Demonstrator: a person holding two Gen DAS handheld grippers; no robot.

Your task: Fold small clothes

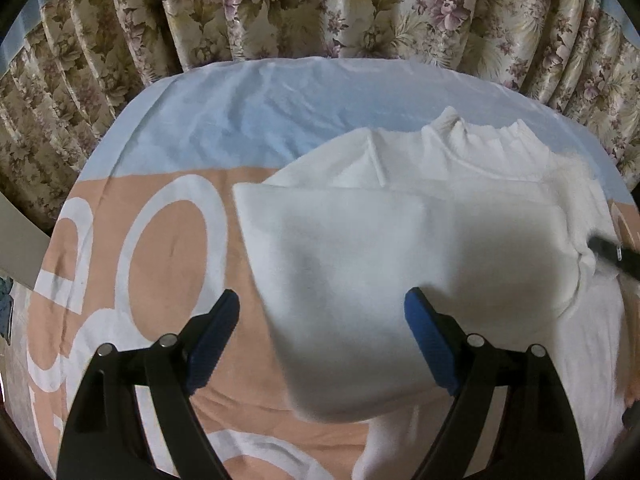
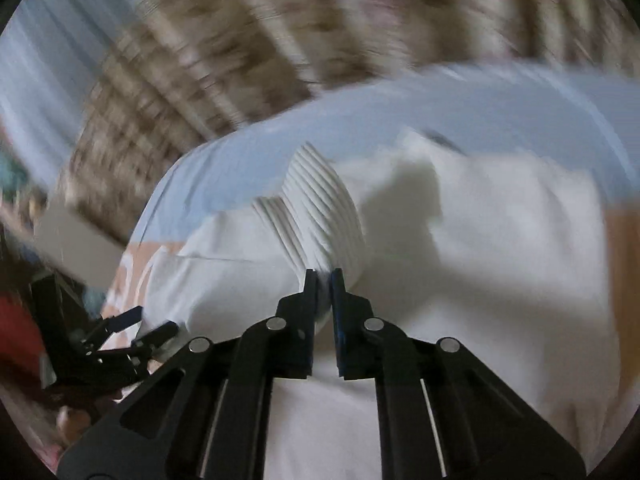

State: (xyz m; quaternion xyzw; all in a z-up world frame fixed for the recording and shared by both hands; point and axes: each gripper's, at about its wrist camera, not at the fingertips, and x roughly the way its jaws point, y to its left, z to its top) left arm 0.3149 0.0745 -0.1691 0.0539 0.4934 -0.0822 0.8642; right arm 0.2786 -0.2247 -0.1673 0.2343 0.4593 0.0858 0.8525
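A white knit sweater (image 1: 360, 240) lies on the bed with one side folded over its middle and its ribbed collar (image 1: 480, 140) at the far end. My left gripper (image 1: 322, 300) hovers open above the folded flap, its blue pads (image 1: 216, 332) wide apart and holding nothing. In the blurred right wrist view my right gripper (image 2: 324, 276) is shut on the sweater's ribbed cuff (image 2: 320, 208), which bunches up in front of the jaws. The right gripper's dark tip (image 1: 612, 256) shows at the sweater's right edge. The left gripper (image 2: 140, 324) appears at lower left in the right wrist view.
The sweater rests on a bedsheet (image 1: 160, 240) that is peach with white rings near me and pale blue farther away. A floral curtain (image 1: 280, 8) hangs right behind the bed's far edge. A grey board (image 1: 20, 248) leans at the left.
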